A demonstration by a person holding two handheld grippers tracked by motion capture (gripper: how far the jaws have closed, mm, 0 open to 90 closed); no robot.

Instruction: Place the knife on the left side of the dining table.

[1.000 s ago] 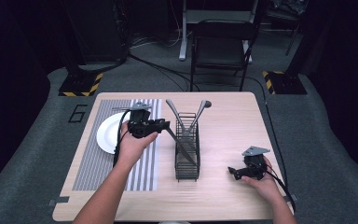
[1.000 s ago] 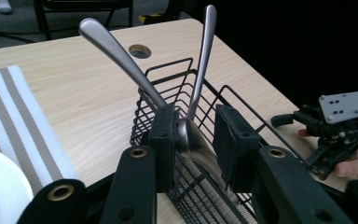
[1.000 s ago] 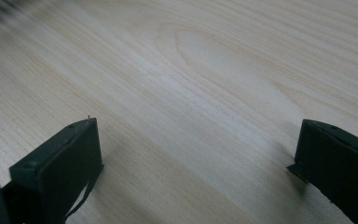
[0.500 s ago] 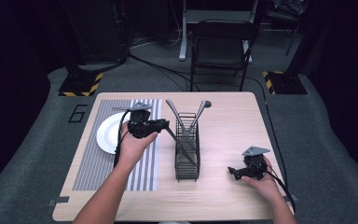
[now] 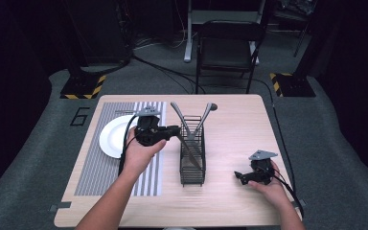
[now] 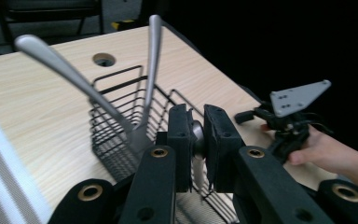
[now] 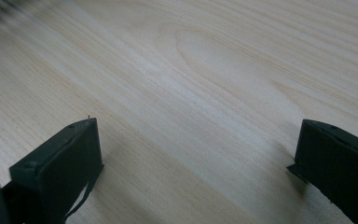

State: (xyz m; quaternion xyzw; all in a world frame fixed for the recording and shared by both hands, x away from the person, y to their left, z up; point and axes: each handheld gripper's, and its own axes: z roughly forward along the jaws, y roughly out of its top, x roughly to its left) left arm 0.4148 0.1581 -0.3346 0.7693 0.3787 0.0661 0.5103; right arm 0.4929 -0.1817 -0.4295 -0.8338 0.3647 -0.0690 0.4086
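A black wire cutlery basket [image 5: 192,168] [image 6: 113,140] stands mid-table. Two metal utensils lean out of it, one to the left [image 5: 178,116] [image 6: 58,59] and one to the right [image 5: 204,116] [image 6: 154,56]. My left gripper [image 5: 175,130] [image 6: 196,127] hovers at the basket's left rim, shut on the handle of a third metal utensil [image 5: 189,151] [image 6: 197,136] that slants down into the basket. My right gripper [image 5: 240,176] [image 7: 200,140] rests low over the bare wood at the front right, open with nothing between its jaws.
A white plate [image 5: 112,139] lies on a grey striped placemat [image 5: 96,167] at the left. The table has a cable hole [image 6: 103,59] near its far edge. A black folding chair [image 5: 225,48] stands beyond the table.
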